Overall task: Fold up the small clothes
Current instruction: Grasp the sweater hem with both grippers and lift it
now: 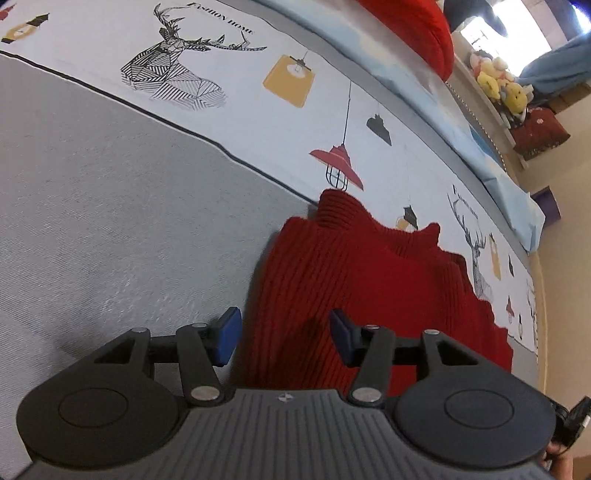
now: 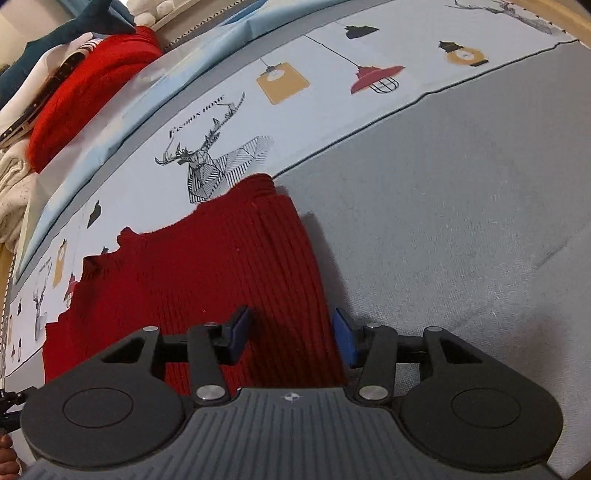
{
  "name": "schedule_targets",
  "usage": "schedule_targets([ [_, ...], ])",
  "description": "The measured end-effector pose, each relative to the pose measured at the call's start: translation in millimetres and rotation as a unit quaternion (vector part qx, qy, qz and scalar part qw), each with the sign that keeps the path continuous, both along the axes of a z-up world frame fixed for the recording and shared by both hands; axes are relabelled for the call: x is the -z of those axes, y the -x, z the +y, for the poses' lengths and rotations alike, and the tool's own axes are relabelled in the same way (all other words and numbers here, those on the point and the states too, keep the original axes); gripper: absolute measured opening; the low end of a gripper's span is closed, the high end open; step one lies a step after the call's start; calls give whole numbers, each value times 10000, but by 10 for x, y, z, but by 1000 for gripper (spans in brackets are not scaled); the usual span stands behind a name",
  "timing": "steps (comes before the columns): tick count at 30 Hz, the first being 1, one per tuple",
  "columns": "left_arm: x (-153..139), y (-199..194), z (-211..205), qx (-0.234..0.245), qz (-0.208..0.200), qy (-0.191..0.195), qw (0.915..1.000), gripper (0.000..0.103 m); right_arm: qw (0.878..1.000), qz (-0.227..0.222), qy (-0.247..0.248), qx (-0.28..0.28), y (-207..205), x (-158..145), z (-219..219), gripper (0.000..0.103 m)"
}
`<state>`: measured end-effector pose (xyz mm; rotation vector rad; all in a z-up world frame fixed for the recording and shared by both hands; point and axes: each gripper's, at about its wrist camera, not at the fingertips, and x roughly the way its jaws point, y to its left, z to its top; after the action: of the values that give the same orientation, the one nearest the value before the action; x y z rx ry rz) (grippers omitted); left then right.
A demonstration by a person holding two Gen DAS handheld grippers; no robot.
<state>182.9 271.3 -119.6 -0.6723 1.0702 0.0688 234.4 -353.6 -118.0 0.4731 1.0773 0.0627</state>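
Here the red sweater (image 1: pixel 369 280) (flat) lies between parted fingers (image 1: pixel 229 339).

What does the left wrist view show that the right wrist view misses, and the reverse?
Left wrist only: yellow plush toys on a shelf at upper right. Right wrist only: a cream knit garment and a dark teal cloth at upper left. Both: the dark red ribbed knit sweater lying on the grey bedspread with its printed deer border, a brighter red folded garment behind, and each open gripper, left and right, straddling a sweater edge.
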Motion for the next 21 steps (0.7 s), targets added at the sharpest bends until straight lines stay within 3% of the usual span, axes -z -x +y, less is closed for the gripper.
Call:
schedule_targets([
  [1, 22, -28, -21, -27, 8, -6, 10000, 57, 10000, -79, 26, -20, 14, -27, 11, 34],
  [3, 73, -71, -66, -35, 117, -22, 9999, 57, 9997, -181, 111, -111, 19, -52, 45, 13],
  [7, 106, -131, -118, 46, 195, -86, 9998, 55, 9983, -422, 318, -235, 71, -143, 55, 11],
  [10, 47, -132, -130, 189, 58, -148, 9997, 13, 9971, -660, 313, -203, 135, -248, 8, 10],
  [12, -125, -106, -165, 314, -267, -563, 9976, 12, 9956, -869, 295, -196, 180, -335, -24, 10],
  [14, -426, -7, -184, 332, -1026, -754, 9913, 11, 9928, -1163, 224, -159, 227, -450, -49, 10],
  [18, -824, 172, -287, 240, -2238, -1366, 9647, 11, 9764, -2150, 192, -88, 369, -769, -58, 9],
  [19, -870, 182, -323, 201, -2423, -1550, 9575, 11, 9696, -2428, 284, -50, 397, -841, -39, 9],
  [21, -863, 123, -342, 65, -2433, -1659, 9556, 12, 9621, -2691, 428, 90, 400, -897, -19, 9],
])
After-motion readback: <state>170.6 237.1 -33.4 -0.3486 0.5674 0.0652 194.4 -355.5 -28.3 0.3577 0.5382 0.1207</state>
